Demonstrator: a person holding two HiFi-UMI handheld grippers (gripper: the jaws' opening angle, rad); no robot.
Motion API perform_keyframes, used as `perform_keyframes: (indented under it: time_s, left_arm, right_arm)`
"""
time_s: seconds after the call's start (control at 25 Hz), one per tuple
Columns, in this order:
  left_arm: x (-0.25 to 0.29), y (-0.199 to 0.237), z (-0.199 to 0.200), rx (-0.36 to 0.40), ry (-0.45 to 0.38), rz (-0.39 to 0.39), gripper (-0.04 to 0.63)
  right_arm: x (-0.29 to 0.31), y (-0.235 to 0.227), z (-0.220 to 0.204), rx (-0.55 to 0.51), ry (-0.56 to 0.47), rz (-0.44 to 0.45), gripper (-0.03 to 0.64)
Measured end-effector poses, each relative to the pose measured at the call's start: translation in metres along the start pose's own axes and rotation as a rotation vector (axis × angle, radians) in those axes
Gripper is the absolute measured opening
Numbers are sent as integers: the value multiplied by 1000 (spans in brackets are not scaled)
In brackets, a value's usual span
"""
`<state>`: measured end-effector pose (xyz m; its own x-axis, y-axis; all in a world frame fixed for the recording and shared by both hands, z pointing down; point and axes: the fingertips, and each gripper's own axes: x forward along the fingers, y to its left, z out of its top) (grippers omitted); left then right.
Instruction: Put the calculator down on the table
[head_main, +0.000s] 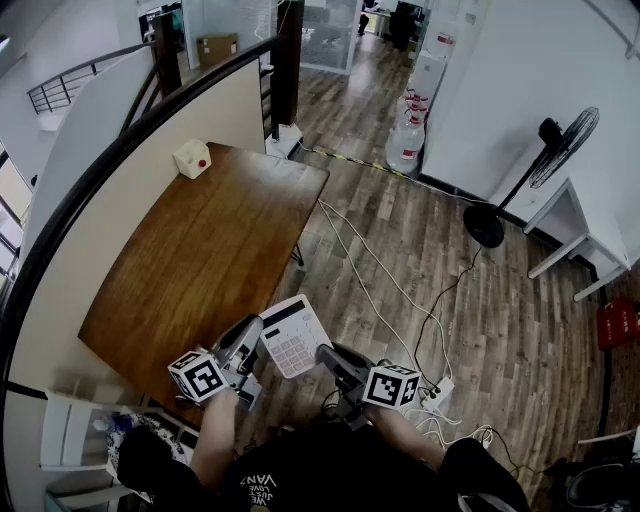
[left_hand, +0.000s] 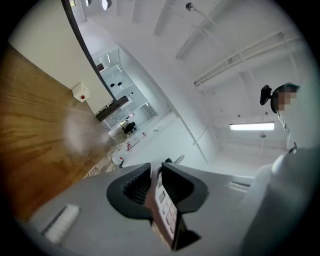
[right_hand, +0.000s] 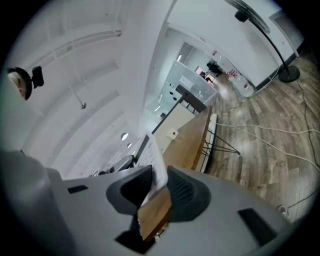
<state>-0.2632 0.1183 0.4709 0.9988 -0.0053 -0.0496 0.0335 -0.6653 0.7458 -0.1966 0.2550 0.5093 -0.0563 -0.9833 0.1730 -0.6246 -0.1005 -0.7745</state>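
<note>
A white calculator (head_main: 293, 335) hangs in the air at the near right corner of the wooden table (head_main: 200, 250), mostly past its edge and keys up. My left gripper (head_main: 252, 338) is shut on its left side, and my right gripper (head_main: 328, 358) is shut on its near right corner. In the left gripper view the calculator (left_hand: 165, 210) stands edge-on between the dark pads of the gripper (left_hand: 156, 182). In the right gripper view its white body (right_hand: 156, 167) is pinched in the right gripper (right_hand: 159, 190), with the table (right_hand: 192, 140) beyond.
A small white box with a red button (head_main: 192, 158) sits at the table's far corner against the partition. Cables (head_main: 400, 290) and a power strip (head_main: 437, 395) lie on the wood floor to the right. A standing fan (head_main: 560, 145), water bottles (head_main: 405, 140) and a white side table (head_main: 585, 230) stand farther off.
</note>
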Motion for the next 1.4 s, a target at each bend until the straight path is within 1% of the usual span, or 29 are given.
perform_keyframes:
  time_s: [0.32,0.52,0.72,1.0,1.16,1.28,1.4]
  left_arm:
    - [31,8,-6,-4,-21,55,57]
    - [58,14,-13,14,-38,103,57]
    - [88,15,-17,22,-71,176,57]
    - [125,9,-31,15,-155,266,57]
    - [138,4,-45,8,-189,295,55]
    - [144,3,-49,8,-190,314,54]
    - [154,2,-53,10,-180,317,54]
  right_arm:
    - [0,-25,25,0,20,18,101]
    - [-3,-46,46,5,39,48,98]
    - [-3,-69,73,-22,98,85,98]
    - [-11,-101,107,-67,218,145,98]
    - [-21,-117,119,-77,264,164,98]
    - [-24,-124,124,-72,273,175,98]
    - [-29,-131,128,-56,273,171,98]
